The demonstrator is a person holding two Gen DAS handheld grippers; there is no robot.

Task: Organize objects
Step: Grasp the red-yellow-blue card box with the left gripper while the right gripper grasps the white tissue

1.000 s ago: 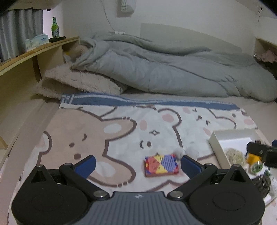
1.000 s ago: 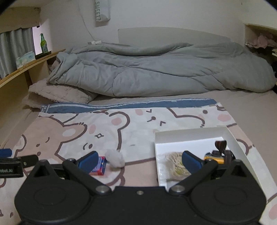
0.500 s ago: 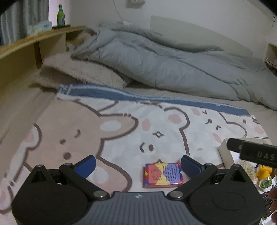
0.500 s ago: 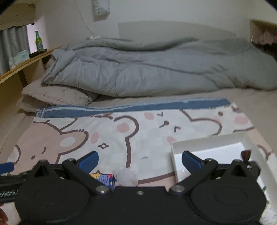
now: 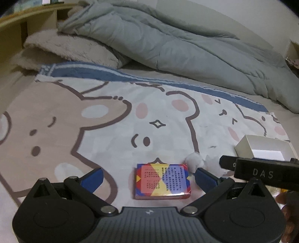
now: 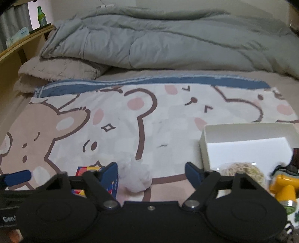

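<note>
A colourful card box [image 5: 162,181] lies flat on the bear-print blanket [image 5: 93,115], between the open blue fingers of my left gripper [image 5: 149,177]. A white fluffy ball [image 5: 194,161] lies just right of the box. In the right wrist view my right gripper [image 6: 151,172] is open with the white fluffy ball [image 6: 135,177] between its fingers, and the card box [image 6: 87,171] shows partly behind the left finger. The white box [image 6: 246,142] at the right holds a pale string bundle [image 6: 243,171] and a yellow item [image 6: 284,187].
A rumpled grey duvet [image 6: 158,41] and a beige fleece pillow [image 6: 56,71] fill the back of the bed. A wooden shelf [image 6: 22,44] with a green bottle [image 6: 42,15] runs along the left. The right gripper's body [image 5: 261,173] crosses the left view's lower right.
Both grippers have moved forward and lower toward the blanket. The card box now sits between the left fingers and the fluffy ball between the right fingers. Both stay open.
</note>
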